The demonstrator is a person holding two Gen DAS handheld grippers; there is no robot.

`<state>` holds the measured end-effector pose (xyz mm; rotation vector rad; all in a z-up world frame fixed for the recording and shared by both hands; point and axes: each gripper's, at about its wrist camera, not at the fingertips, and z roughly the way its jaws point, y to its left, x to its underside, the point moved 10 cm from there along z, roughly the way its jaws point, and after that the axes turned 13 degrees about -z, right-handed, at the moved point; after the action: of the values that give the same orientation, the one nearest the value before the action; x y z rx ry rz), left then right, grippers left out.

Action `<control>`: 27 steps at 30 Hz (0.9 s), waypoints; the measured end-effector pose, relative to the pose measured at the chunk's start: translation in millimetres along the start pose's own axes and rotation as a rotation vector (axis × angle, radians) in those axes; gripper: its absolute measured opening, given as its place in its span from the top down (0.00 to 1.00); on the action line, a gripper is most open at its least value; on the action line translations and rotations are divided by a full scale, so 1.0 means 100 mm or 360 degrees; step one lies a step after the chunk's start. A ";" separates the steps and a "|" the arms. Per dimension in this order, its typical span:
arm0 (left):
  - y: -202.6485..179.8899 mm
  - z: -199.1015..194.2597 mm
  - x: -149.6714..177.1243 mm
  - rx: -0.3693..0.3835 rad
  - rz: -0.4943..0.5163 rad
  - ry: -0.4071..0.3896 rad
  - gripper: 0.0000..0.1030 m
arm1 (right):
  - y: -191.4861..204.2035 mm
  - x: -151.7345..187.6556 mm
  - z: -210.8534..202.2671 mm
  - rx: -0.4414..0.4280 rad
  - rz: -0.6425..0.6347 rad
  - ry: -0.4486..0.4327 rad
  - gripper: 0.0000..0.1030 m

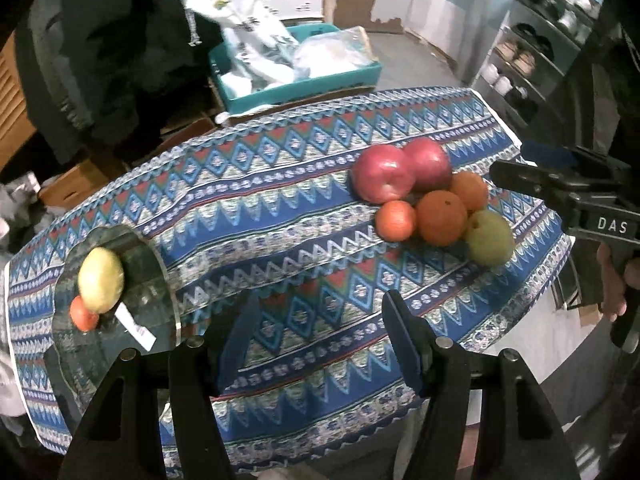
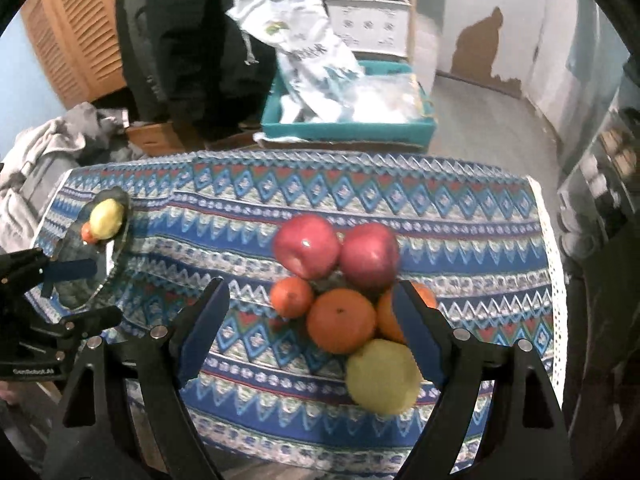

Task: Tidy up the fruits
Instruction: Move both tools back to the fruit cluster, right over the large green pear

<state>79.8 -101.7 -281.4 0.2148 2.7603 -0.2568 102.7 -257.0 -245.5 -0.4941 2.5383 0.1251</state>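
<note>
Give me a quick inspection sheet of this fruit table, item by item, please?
Surface: table under a patterned blue tablecloth.
Job's things: glass plate already holding a yellow-green pear and a small orange fruit; loose pile of two red apples, three orange fruits, and a green pear.
Clutter: white label on the plate.
Grippers: left gripper open, empty, near the plate; right gripper open, empty, jaws straddling the pile.
Cables: nothing seen.
Surroundings: teal crate with plastic bags, shelf rack, louvred wooden door, grey cloth heap.
</note>
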 end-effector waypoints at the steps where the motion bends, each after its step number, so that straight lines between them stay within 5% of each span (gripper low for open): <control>1: -0.05 0.02 0.00 0.0004 0.0011 0.0006 0.36 | -0.05 0.04 0.00 0.0003 0.0015 0.0005 0.19; 11: -0.27 0.21 0.04 0.0019 0.0041 0.0066 0.36 | -0.36 0.39 0.04 -0.0018 0.0099 0.0083 0.18; 27: -0.28 0.66 0.26 -0.0005 0.0013 0.0204 0.36 | -0.35 0.97 0.61 -0.0019 -0.0022 0.0440 0.18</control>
<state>73.1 -139.6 -347.3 0.2503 2.8856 -0.2447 69.6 -309.5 -348.4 -0.5672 2.8040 0.0707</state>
